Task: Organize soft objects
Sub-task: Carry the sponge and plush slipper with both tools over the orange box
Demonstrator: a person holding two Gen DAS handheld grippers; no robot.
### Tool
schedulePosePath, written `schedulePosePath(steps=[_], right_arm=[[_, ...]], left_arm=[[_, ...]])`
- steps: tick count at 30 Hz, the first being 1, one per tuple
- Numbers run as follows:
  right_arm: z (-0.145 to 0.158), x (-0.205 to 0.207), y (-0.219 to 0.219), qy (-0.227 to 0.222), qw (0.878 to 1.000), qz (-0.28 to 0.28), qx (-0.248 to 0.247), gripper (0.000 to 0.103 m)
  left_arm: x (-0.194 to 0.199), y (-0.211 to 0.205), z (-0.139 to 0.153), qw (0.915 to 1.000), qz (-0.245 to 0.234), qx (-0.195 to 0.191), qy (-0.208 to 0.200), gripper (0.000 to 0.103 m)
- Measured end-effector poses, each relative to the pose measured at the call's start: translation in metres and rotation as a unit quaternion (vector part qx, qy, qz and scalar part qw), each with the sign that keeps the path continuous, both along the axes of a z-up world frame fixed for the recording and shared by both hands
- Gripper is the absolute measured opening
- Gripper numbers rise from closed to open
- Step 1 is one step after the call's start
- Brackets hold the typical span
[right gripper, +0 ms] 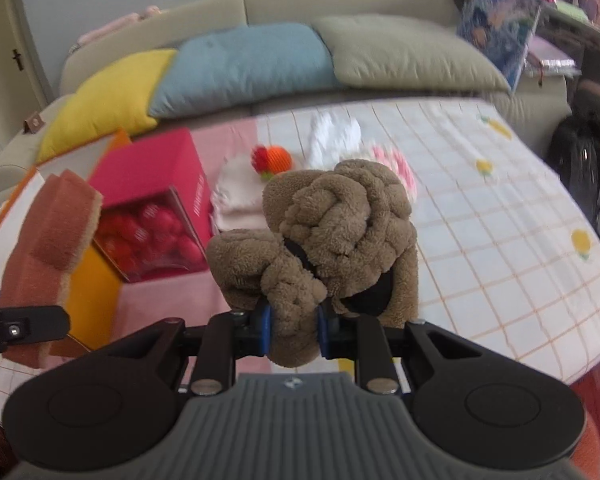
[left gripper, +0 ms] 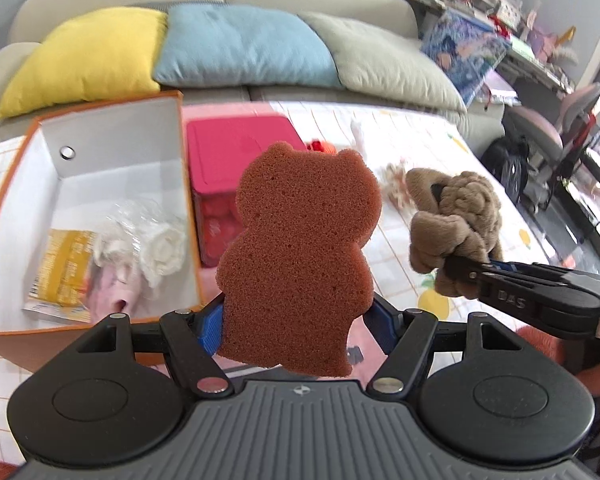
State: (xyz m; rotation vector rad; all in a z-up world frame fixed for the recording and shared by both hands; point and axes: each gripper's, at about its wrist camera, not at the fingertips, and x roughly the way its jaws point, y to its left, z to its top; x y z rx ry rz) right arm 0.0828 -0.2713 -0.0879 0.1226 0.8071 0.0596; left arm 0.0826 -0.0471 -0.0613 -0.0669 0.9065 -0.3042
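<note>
Three cushions [left gripper: 236,46] line the sofa in both views, but only the left one looks into the orange box [left gripper: 18,184], with blurred bundles inside. Left claw [left gripper: 296,324] grips a brown bear-shaped sponge [left gripper: 300,256]; right claw [right gripper: 294,330] clenches a knotted tan plush toy [right gripper: 340,216] above the bed [right gripper: 500,248].

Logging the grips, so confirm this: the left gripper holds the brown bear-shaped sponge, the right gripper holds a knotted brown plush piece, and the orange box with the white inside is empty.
Not quite. The orange box with the white inside is not empty: the left wrist view shows white rolled cloth and a yellow packet in it. The left gripper does hold the brown bear-shaped sponge, and the right gripper the knotted brown plush piece.
</note>
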Motion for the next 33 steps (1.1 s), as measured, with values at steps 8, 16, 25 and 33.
schedulePosePath(steps=[8,16,25,33], right_arm=[[0.05,-0.007,0.037,-0.066,0.994,0.09,0.007,0.02],[0.075,0.013,0.107,-0.086,0.97,0.226,0.006,0.021],[0.067,0.065,0.197,-0.062,0.939,0.331,-0.074,0.021],[0.03,0.115,0.244,-0.037,0.903,0.385,-0.187,0.021]], left_arm=[[-0.004,0.037,0.03,0.9975,0.056,0.003,-0.042,0.081],[0.011,0.089,0.043,0.9923,0.111,0.008,-0.054,0.081],[0.067,0.138,0.027,0.9891,0.141,0.041,0.007,0.082],[0.118,0.154,-0.01,0.9872,0.129,0.08,0.051,0.082]])
